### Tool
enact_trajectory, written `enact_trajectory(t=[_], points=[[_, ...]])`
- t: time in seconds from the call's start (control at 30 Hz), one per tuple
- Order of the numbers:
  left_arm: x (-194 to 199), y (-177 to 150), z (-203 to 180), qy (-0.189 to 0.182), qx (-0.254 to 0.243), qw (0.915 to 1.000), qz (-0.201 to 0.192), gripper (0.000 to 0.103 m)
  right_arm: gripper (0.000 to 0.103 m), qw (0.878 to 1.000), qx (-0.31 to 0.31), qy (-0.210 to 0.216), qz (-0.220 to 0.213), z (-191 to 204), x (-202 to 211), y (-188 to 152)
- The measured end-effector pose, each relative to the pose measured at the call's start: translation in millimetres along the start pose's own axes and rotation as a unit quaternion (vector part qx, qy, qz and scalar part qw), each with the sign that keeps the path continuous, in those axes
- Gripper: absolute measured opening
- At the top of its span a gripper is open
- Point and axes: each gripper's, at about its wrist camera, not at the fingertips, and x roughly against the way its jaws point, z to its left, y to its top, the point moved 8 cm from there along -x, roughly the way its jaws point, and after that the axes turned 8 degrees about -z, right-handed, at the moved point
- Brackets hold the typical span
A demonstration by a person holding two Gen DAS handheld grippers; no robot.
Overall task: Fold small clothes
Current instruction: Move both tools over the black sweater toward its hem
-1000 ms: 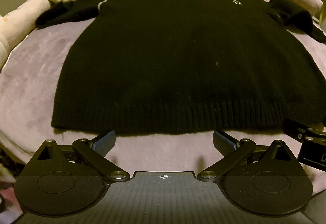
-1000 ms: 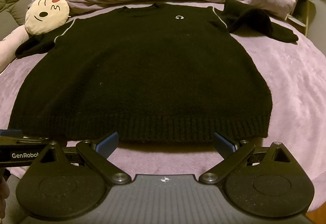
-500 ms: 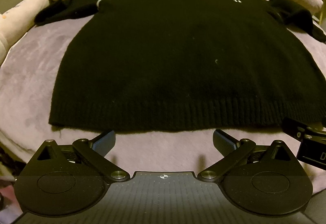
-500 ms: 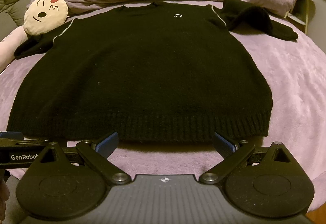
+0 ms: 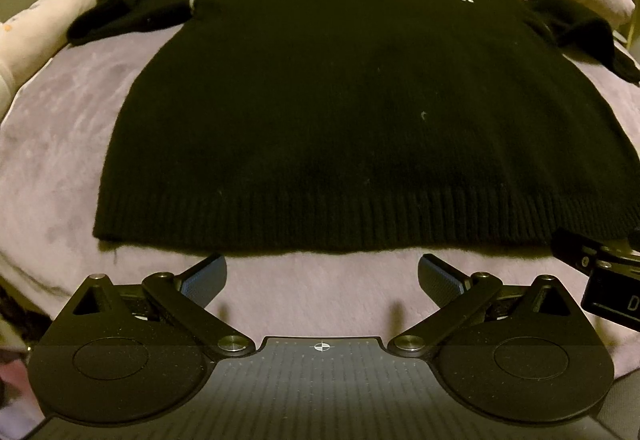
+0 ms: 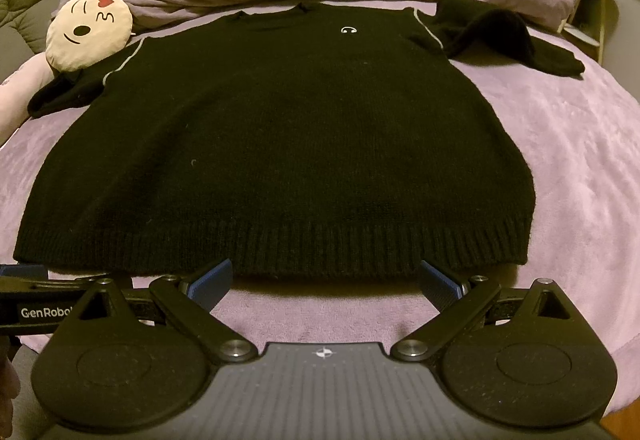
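Left wrist view: black sweater (image 5: 360, 111) spread flat on the bed (image 5: 60, 143), ribbed hem (image 5: 320, 215) just ahead of my left gripper (image 5: 322, 272), which is spread wide, empty. Right gripper (image 6: 326, 278) likewise released, its fingertips at the hem. Sleeves lie out sideways, so I'd judge folding hasn't started; both line up for a hem pinch.

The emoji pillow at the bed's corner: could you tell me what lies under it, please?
The emoji pillow rests on the end of the black sweater's sleeve and a pale cushion. How far the sleeve runs beneath it is hidden.
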Motion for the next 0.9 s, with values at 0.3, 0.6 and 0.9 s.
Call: enact_trajectory(t=[0.3, 0.6, 0.9], points=[[0.9, -3.3, -1.1, 0.0, 0.001, 1.0, 0.001, 0.103, 0.099, 1.0, -0.001, -0.001, -0.001, -0.6, 0.2, -0.1], [0.3, -5.2, -0.8, -0.001, 0.002, 1.0, 0.003, 0.103, 0.099, 1.0, -0.004, 0.0, 0.0, -1.6, 0.5, 0.2], [-1.2, -5.6, -2.1, -0.002, 0.003, 1.0, 0.004, 0.103, 0.099, 1.0, -0.008, 0.001, 0.001, -4.8, -1.6, -0.9]])
